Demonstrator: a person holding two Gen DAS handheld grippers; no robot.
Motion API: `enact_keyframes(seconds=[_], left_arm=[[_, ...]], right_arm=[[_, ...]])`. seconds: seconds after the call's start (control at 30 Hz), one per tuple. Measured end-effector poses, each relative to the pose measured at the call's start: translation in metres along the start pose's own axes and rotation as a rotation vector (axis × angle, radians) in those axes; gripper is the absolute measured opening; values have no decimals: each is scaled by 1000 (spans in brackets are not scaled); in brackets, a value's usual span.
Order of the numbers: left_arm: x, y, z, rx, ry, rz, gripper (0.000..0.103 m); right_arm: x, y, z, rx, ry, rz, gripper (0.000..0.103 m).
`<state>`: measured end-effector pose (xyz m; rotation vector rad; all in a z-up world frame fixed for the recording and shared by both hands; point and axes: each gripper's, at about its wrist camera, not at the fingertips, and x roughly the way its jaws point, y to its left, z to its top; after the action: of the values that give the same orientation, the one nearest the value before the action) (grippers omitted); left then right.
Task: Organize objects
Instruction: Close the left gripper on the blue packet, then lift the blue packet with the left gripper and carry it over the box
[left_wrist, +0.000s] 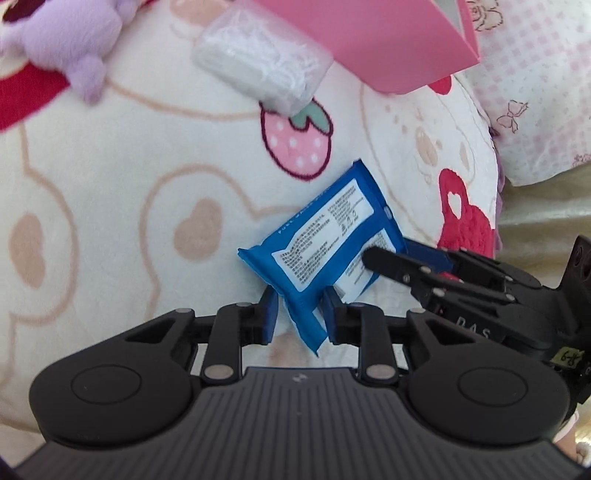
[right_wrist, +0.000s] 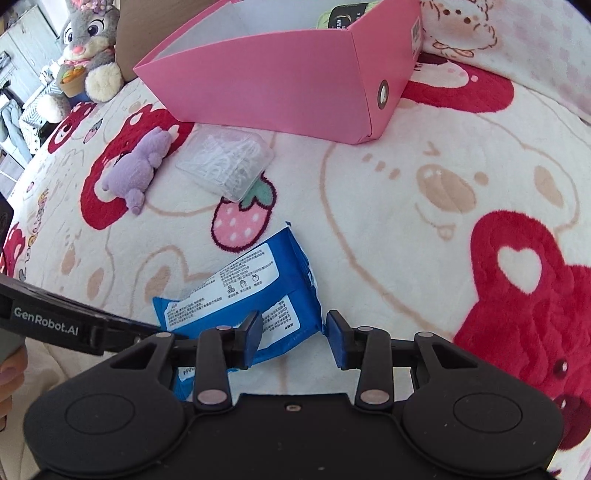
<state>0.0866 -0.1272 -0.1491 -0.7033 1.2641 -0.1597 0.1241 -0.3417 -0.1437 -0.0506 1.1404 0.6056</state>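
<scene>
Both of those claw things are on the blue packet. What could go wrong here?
The left gripper pinches only a corner of the blue wipes packet, so the soft pack might slip or sag. The right gripper straddles its other end, so pulling apart could tear it. The pink box is beyond the clear packet.

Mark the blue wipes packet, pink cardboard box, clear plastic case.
blue wipes packet (left_wrist: 325, 236), left wrist view, white label.
pink cardboard box (right_wrist: 266, 85), right wrist view, long side wall.
clear plastic case (right_wrist: 225, 162), right wrist view, lid.

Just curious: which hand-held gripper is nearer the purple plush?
Left hand-held gripper: pinching the blue pack on the purple plush side. Right hand-held gripper: at the pack's farther end.
</scene>
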Motion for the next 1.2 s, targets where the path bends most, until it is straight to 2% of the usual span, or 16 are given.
enact_keyframes(seconds=[0.1, 0.3, 0.37, 0.53, 0.67, 0.73, 0.77, 0.87, 1.0, 1.1, 1.2], left_arm=[[-8, 6, 8, 7, -21, 11, 23], [-21, 17, 28, 97, -48, 73, 24], [-22, 19, 32, 121, -44, 89, 25], [-21, 22, 27, 161, -61, 116, 26], [-21, 26, 23, 156, -77, 69, 22], [-22, 27, 22, 157, -81, 52, 20], [-23, 27, 23, 157, -84, 46, 20], [-25, 27, 21, 160, -87, 30, 20], [-29, 28, 18, 170, -74, 13, 19], [-35, 27, 14, 186, -71, 14, 19], [-46, 24, 12, 208, -86, 12, 19]], right_arm=[[-1, 7, -4, 14, -12, 21, 44], [1, 31, -10, 8, -5, 80, 47], [2, 39, -11, -18, -12, 67, 47], [7, 41, -11, -16, -62, -10, 58], [11, 31, -13, 72, -86, 14, 57], [12, 32, -15, 92, -107, 26, 45], [13, 34, -16, 105, -108, 39, 45], [16, 45, -20, 112, -122, -6, 45], [10, 53, -24, 140, -122, -21, 45], [2, 68, -24, 98, -143, -69, 45], [-5, 84, -21, 75, -166, -106, 49]])
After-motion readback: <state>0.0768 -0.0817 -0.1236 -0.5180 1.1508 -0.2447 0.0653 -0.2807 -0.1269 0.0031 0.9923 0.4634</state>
